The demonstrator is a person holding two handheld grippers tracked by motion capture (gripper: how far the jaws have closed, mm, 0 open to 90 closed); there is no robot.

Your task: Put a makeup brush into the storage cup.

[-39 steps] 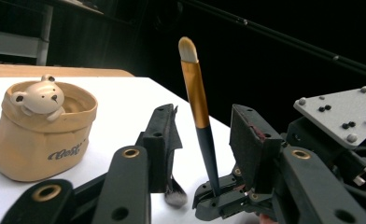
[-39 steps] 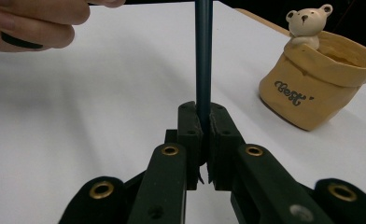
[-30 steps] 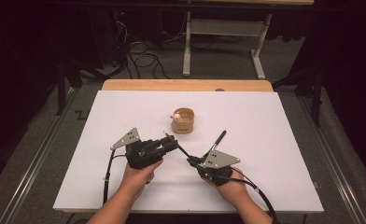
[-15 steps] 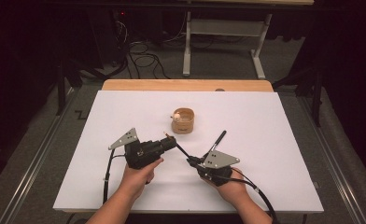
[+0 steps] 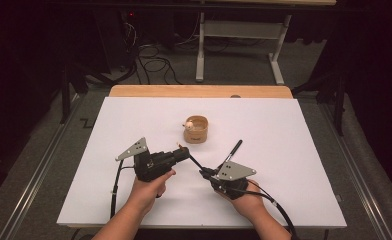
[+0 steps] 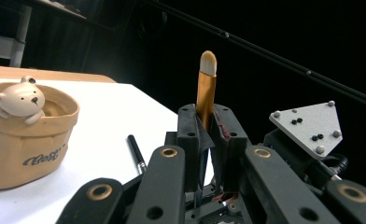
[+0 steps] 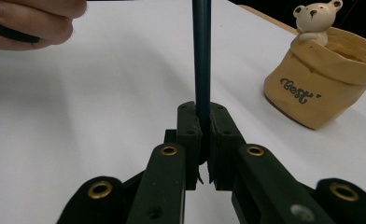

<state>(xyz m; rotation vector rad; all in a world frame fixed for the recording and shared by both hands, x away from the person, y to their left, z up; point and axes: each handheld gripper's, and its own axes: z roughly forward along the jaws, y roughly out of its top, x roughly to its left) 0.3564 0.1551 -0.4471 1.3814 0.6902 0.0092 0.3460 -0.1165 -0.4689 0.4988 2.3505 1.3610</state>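
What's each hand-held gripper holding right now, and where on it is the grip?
Both grip one makeup brush. The left hand-held gripper clamps its golden ferrule just below the bristle tip. The right hand-held gripper clamps the dark handle, apparently near its far end.

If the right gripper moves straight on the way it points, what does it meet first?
Probably the left gripper, whose jaws have just been closing on a brush: the dark stick in the right gripper leads toward it. Depth is unclear; the bear cup lies aside.
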